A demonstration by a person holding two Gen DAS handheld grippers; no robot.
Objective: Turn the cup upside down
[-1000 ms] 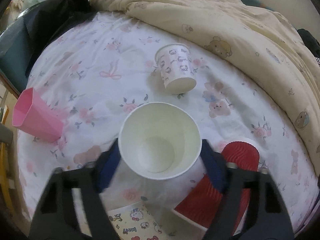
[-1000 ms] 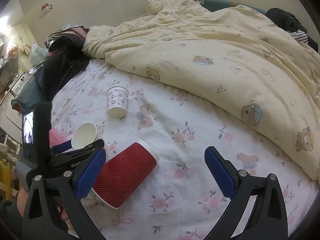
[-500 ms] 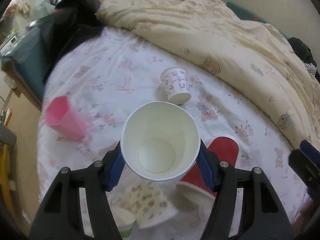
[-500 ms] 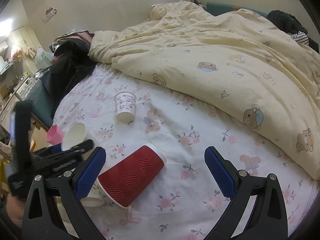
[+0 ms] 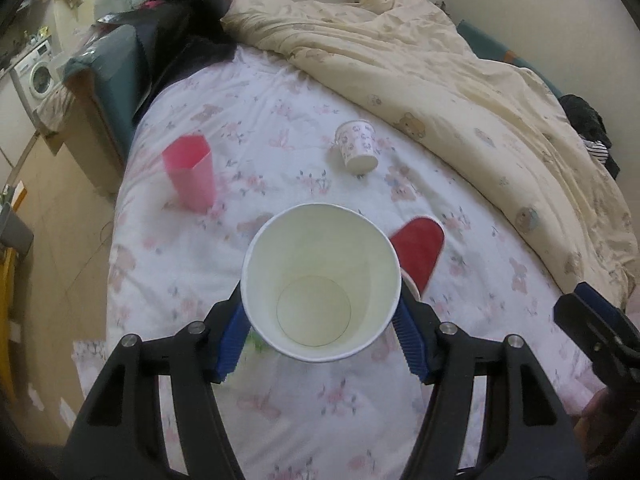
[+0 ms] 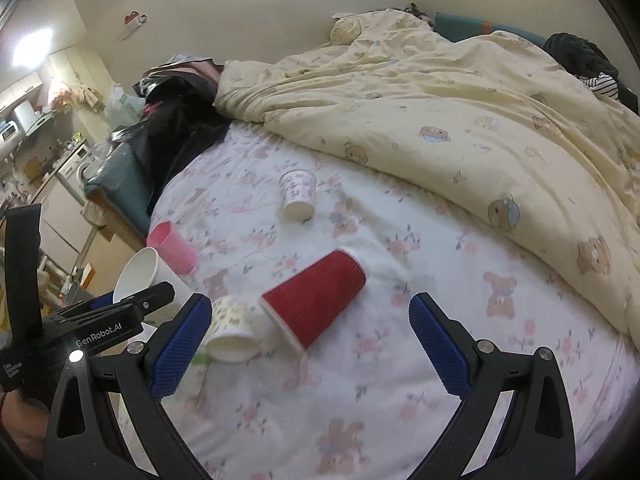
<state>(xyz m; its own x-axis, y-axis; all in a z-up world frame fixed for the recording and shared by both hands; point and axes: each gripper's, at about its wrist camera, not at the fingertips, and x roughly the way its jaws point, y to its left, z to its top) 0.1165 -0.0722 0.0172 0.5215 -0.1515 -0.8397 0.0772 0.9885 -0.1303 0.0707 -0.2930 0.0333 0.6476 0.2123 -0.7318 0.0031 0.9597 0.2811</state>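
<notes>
My left gripper (image 5: 320,340) is shut on a plain white paper cup (image 5: 320,288), held above the bed with its open mouth facing the camera. The same cup (image 6: 138,276) shows at the left of the right wrist view, in the left gripper (image 6: 132,300). My right gripper (image 6: 310,344) is open and empty above the bed sheet, near a red ribbed cup (image 6: 316,300) lying on its side.
A pink cup (image 5: 190,172) stands upside down on the floral sheet (image 5: 260,128). A small patterned cup (image 5: 357,150) lies on its side farther back. Another patterned cup (image 6: 232,328) lies beside the red one. A yellow duvet (image 6: 460,120) covers the right of the bed.
My left gripper has lifted the white cup higher and pulled back from the bed. The right gripper has also risen a little and stays open.
</notes>
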